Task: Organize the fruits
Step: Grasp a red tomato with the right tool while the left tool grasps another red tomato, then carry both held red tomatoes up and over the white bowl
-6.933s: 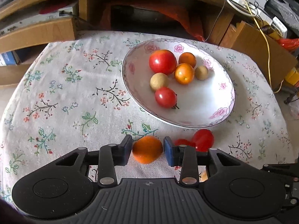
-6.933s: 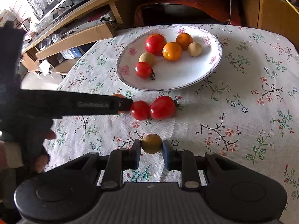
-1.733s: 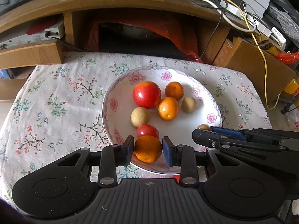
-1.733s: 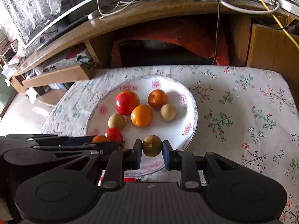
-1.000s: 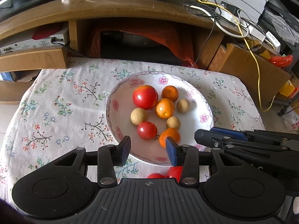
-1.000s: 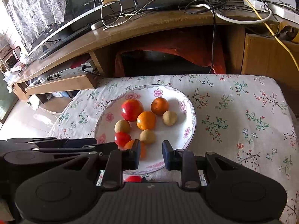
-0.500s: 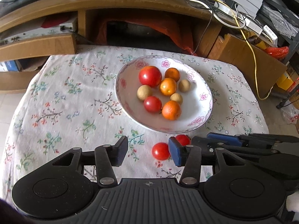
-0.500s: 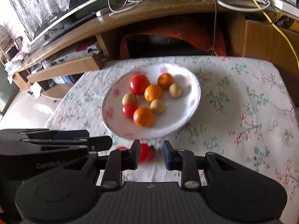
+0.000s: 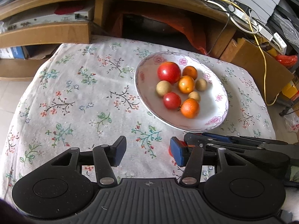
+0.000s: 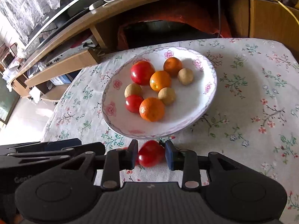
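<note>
A white floral plate (image 9: pixel 214 120) (image 10: pixel 196 115) holds several fruits: tomatoes, oranges and small tan round fruits. In the right wrist view, my right gripper (image 10: pixel 151 154) is open, with its jaws on either side of a red tomato (image 10: pixel 150 155) on the cloth in front of the plate. A second tomato is mostly hidden behind the left finger. My left gripper (image 9: pixel 147 150) is open and empty over the cloth, left of the right gripper (image 9: pixel 233 145). A sliver of red fruit (image 9: pixel 170 152) shows behind its right finger.
A floral tablecloth (image 9: pixel 74 97) covers the table. A wooden TV stand (image 9: pixel 56 31) with cables stands behind it, and a wooden box (image 9: pixel 261 71) is at the right. The left gripper's body (image 10: pixel 46 149) lies at the left in the right wrist view.
Both grippers dropped their fruit into the plate, opened and pulled back. The right gripper has come down around a tomato on the cloth. The left gripper has shifted left.
</note>
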{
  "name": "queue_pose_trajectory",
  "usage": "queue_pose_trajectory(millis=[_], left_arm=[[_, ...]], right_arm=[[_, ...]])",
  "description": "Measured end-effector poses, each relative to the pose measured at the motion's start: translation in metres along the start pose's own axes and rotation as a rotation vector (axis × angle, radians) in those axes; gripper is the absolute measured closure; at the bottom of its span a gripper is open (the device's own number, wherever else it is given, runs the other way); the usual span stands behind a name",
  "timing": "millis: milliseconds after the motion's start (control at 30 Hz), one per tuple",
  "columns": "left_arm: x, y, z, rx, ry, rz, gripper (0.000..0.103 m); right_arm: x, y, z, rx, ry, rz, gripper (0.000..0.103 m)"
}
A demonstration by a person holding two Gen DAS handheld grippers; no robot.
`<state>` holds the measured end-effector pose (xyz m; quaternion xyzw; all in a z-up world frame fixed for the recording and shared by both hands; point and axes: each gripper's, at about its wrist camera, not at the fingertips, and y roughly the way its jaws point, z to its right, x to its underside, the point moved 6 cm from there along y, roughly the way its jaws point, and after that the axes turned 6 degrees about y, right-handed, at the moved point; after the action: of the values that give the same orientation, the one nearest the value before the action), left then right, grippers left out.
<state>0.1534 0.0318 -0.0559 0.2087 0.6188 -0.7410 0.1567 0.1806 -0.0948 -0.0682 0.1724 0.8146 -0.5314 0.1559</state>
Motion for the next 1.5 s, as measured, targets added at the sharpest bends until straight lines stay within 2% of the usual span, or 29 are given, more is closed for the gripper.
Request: queue_pose_trajectory(millis=[267,600,700,767,867,1100,1300,1500], left_arm=[[0.004,0.004,0.002,0.008,0.005,-0.013,0.042],[0.007,0.024,0.017,0.058,-0.018,-0.041,0.043],[0.008,0.029,0.027,0.054,0.007,-0.043,0.042],[0.009,0.034,0.033,0.051,0.023,-0.055,0.05],[0.011,0.036,0.041,0.016,0.07,-0.046,0.054],[0.011,0.04,0.043,0.012,0.086,-0.039,0.059],[0.017,0.039,0.049,0.006,0.117,-0.053,0.065],[0.014,0.041,0.045,0.006,0.092,-0.047,0.069]], right_arm=[[0.008,0.0,-0.001,0.036,-0.089,-0.031,0.073],[0.015,-0.034,0.013,0.108,-0.184,-0.048,0.073],[0.018,-0.042,0.021,0.121,-0.185,-0.054,0.073],[0.019,-0.043,0.025,0.119,-0.172,-0.058,0.073],[0.021,-0.041,0.031,0.121,-0.161,-0.064,0.073],[0.024,-0.037,0.043,0.115,-0.137,-0.073,0.073],[0.022,-0.034,0.039,0.109,-0.143,-0.069,0.073],[0.028,-0.035,0.033,0.098,-0.164,-0.073,0.073]])
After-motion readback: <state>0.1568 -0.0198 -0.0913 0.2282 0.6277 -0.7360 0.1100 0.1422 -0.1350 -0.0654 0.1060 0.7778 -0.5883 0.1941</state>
